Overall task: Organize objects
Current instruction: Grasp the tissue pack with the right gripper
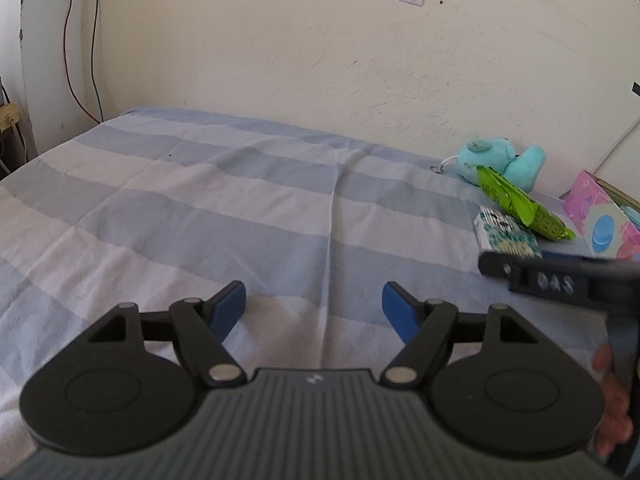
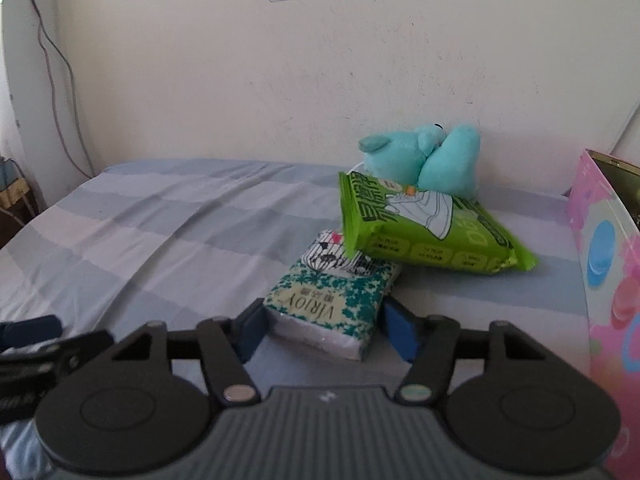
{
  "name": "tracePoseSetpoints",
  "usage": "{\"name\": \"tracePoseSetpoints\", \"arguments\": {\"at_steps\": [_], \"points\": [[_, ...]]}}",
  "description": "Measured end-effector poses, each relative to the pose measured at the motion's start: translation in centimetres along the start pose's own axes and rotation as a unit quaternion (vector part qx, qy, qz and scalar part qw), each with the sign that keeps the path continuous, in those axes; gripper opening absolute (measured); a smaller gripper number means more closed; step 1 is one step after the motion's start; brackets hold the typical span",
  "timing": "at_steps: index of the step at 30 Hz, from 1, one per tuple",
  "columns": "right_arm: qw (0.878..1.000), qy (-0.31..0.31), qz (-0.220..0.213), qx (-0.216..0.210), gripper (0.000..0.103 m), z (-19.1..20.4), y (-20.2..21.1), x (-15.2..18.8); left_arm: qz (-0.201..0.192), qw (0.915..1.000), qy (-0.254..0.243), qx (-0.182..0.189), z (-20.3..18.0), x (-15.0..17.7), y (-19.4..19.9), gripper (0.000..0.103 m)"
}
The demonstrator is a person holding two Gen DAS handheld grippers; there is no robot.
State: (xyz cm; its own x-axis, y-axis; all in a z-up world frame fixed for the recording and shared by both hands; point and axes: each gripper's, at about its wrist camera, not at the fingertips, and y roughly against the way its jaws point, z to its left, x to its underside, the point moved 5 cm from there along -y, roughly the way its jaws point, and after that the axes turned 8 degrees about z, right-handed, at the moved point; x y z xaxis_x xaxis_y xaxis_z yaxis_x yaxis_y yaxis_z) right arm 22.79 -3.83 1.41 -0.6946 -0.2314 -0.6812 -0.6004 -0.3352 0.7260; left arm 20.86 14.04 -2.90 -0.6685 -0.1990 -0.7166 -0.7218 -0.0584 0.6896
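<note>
Between the right gripper's (image 2: 324, 330) blue pads sits the near end of the tissue pack (image 2: 330, 308); left pad looks flush on its side, right pad at the other edge, so I read it as a grip closing on the pack, though full contact on the right isn't certain. Pack lies flat on the striped sheet (image 2: 160, 240), far end tucked under the green wipes packet (image 2: 420, 228), which leans on it and on the teal plush (image 2: 432, 156) by the wall. Taking the pack from its free near end makes sense: only exposed side, and pulling it out may tip the wipes. Pink box (image 2: 600, 272) stands open just right of the pile, likely the bin for these. Left gripper (image 1: 314, 312) hangs over bare sheet, jaws apart, nothing between them, parked clear of the pile, probably to leave the right hand room
</note>
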Motion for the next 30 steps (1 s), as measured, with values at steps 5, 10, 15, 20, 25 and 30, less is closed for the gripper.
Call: {"name": "tracePoseSetpoints", "arguments": {"at_steps": [5, 10, 15, 20, 25, 30], "points": [[0.997, 0.065, -0.004, -0.030, 0.060, 0.8, 4.4, 4.6, 0.000, 1.0000, -0.001, 0.005, -0.1, 0.1, 0.1, 0.077], [0.994, 0.098, -0.009, -0.045, 0.060, 0.3, 9.6, 9.4, -0.005, 0.9990, -0.019, 0.041, -1.0, 0.5, 0.8, 0.077], [0.996, 0.082, -0.018, -0.025, 0.063, -1.2, 12.9, 12.0, 0.030, 0.9905, -0.042, 0.128, -4.0, 2.4, 2.5, 0.077], [0.998, 0.055, -0.018, -0.033, 0.069, -2.7, 13.2, 12.9, 0.060, 0.9692, -0.077, 0.226, -8.9, 5.4, 5.5, 0.077], [0.997, 0.060, -0.020, -0.032, 0.072, -2.4, 13.3, 13.2, 0.094, 0.9611, -0.103, 0.239, -12.3, 7.1, 5.6, 0.076], [0.997, 0.055, -0.027, -0.040, 0.061, -2.4, 13.7, 13.4, 0.086, 0.9634, -0.114, 0.227, -13.6, 7.8, 6.0, 0.059]]}}
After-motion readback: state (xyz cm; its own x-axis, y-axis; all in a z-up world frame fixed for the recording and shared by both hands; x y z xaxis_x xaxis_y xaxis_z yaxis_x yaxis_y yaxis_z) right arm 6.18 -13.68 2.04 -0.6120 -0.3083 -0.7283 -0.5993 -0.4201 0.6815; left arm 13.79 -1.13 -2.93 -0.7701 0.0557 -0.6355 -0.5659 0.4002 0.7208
